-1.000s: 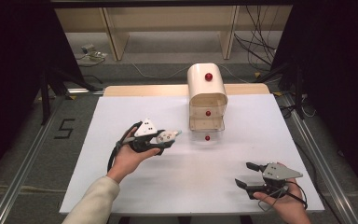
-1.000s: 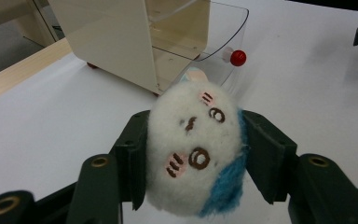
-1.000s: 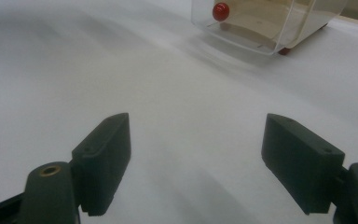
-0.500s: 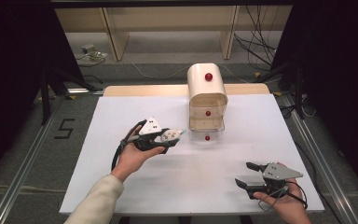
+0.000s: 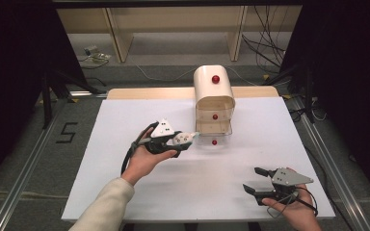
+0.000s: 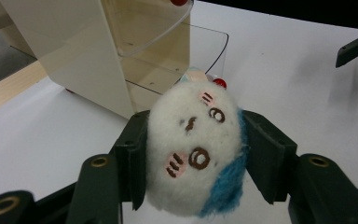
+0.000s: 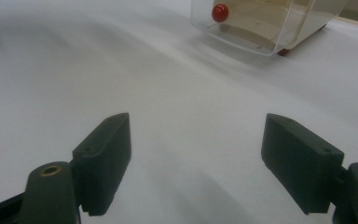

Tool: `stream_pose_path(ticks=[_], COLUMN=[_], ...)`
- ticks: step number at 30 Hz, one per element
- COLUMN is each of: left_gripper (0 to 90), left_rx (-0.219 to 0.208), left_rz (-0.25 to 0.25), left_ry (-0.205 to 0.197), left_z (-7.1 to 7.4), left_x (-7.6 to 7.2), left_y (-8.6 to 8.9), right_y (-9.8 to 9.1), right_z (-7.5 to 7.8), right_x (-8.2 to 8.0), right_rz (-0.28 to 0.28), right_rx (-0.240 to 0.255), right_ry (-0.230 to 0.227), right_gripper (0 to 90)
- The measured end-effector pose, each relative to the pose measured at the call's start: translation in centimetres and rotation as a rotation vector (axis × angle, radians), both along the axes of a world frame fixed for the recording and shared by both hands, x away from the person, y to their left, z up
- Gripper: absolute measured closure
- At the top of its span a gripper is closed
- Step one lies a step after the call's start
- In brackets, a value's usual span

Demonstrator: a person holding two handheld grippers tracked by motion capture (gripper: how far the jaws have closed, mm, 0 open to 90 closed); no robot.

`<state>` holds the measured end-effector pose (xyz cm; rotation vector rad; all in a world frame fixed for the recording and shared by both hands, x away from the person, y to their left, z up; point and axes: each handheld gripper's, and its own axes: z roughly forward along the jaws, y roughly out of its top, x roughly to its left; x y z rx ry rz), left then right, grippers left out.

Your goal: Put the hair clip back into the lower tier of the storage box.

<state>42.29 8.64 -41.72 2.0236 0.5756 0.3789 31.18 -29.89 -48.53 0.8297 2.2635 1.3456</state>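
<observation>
A white plush toy [image 6: 193, 149] with a drawn face and a blue tuft is clamped between the black jaws of my left gripper [image 6: 195, 161]. In the high view this gripper [image 5: 187, 141] holds the plush toy [image 5: 180, 138] just left of the cream drawer chest [image 5: 214, 89]. The chest's clear bottom drawer [image 5: 214, 130] is pulled out, its red knob [image 5: 214, 142] facing the person. In the left gripper view the open drawer [image 6: 186, 60] lies right behind the toy. My right gripper [image 5: 254, 180] rests at the front right, open and with nothing between its jaws [image 7: 196, 163].
The chest stands at the back middle of the white table sheet [image 5: 125, 120]. Its upper drawer has a red knob [image 5: 215, 116], and another red knob [image 5: 215, 79] sits on the rounded top. Black rails run along both sides of the table.
The left gripper has shifted slightly to the right with the plush toy, closer to the open drawer. The right gripper has stayed in place.
</observation>
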Motion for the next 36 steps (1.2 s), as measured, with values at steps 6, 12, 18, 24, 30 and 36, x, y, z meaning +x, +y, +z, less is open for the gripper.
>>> stream_pose_path(ticks=[6,12,18,24,30,36], left_gripper=[46.5,46.5,46.5,46.5,46.5,46.5], left_rx=[0.0,-0.005,-0.005,-0.003,0.0,-0.002], left_rz=[-0.012,-0.024,-0.028,-0.032,-0.041,-0.049], left_ry=[0.0,0.002,0.002,0.005,0.006,0.007], left_z=[0.3,0.4,0.5,0.6,0.6,0.7], left_x=[0.1,0.2,0.3,0.4,0.5,0.5], left_y=[-0.9,-1.5,-2.0,-2.3,-2.7,-3.2], right_y=[0.0,0.0,0.0,0.0,0.0,0.0], right_z=[0.0,0.0,0.0,-0.1,-0.1,0.0], right_x=[0.0,0.0,0.0,0.0,0.0,0.0], right_rz=[0.002,0.003,0.004,0.002,0.003,0.001], right_rx=[0.004,0.004,0.005,0.007,0.007,0.008], right_ry=[-0.001,-0.002,-0.002,0.002,0.003,0.006], right_gripper=[25.0,25.0,25.0,25.0,25.0,25.0])
